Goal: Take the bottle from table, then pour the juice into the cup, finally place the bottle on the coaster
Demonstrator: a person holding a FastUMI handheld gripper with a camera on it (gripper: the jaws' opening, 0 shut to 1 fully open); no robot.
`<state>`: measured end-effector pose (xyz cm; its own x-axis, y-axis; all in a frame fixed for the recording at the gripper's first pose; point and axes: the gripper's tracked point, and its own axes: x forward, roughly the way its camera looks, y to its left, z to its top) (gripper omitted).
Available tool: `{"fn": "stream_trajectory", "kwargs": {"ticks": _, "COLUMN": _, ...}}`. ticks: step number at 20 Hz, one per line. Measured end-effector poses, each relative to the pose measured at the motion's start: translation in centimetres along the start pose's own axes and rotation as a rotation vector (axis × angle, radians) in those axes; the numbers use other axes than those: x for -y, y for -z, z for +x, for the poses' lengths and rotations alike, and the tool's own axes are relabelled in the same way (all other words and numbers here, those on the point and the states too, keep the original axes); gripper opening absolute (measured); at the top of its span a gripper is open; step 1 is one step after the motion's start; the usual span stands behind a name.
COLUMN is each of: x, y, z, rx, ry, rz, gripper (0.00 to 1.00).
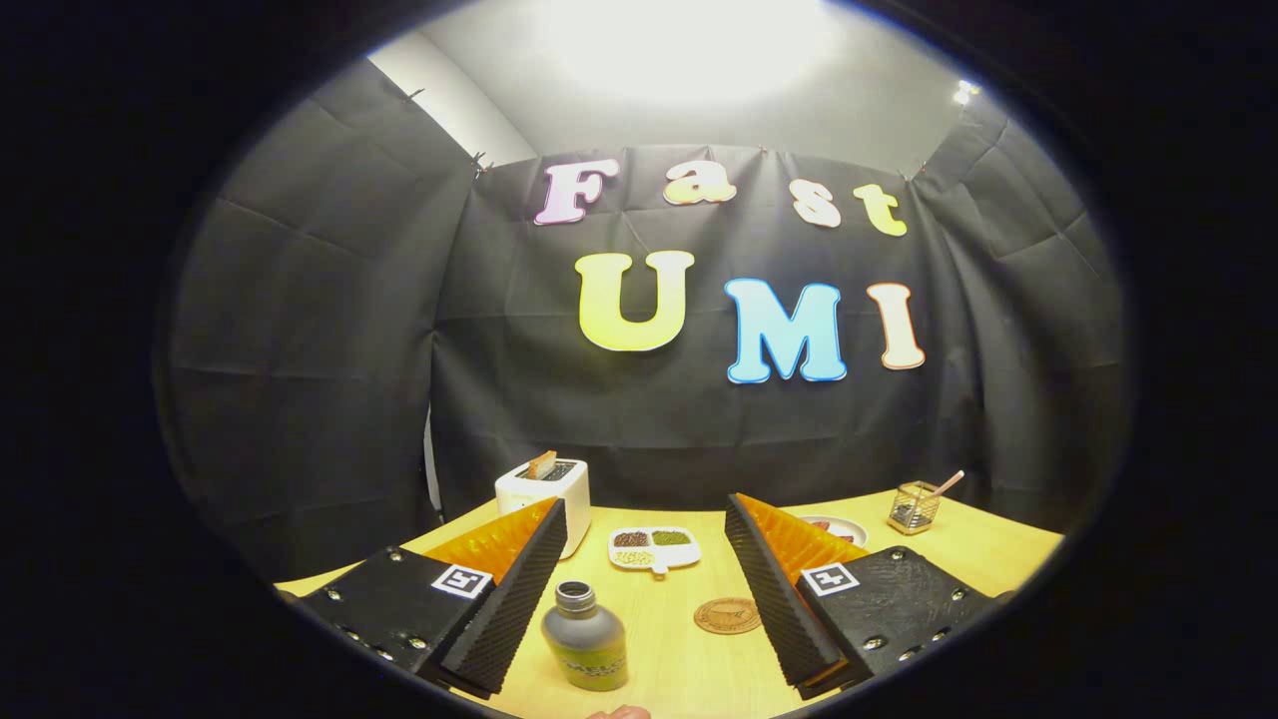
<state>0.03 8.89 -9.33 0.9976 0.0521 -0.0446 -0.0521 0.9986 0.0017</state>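
Left to right: toaster [545, 494] with bread slice at counter [983, 549] back. Bottle [585, 637] stands upright, lower centre of frame, between fingers but hugging left one, not touched. Bean dish [654, 549] beyond. Coaster [728, 615] lies flat just right of bottle. Gripper [646, 589] wide apart, holding nothing. Pretty sure next move = ease forward, centre on bottle. Cup: can't spot it; plate [839, 527] half hidden behind right finger, wire holder [914, 506] far right. Bottle label unreadable.
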Motion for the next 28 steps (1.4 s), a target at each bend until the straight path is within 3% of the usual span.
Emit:
{"fn": "stream_trajectory", "kwargs": {"ticks": 11, "x": -3.4, "y": 6.9, "z": 1.9, "rx": -0.113, "ry": 0.001, "rz": 0.002, "gripper": 0.97}}
{"fn": "stream_trajectory", "kwargs": {"ticks": 19, "x": -3.3, "y": 12.6, "z": 2.3, "rx": -0.219, "ry": 0.057, "rz": 0.011, "gripper": 0.97}}
{"fn": "stream_trajectory", "kwargs": {"ticks": 28, "x": -3.9, "y": 16.4, "z": 3.1, "rx": -0.296, "ry": 0.064, "rz": 0.034, "gripper": 0.98}}
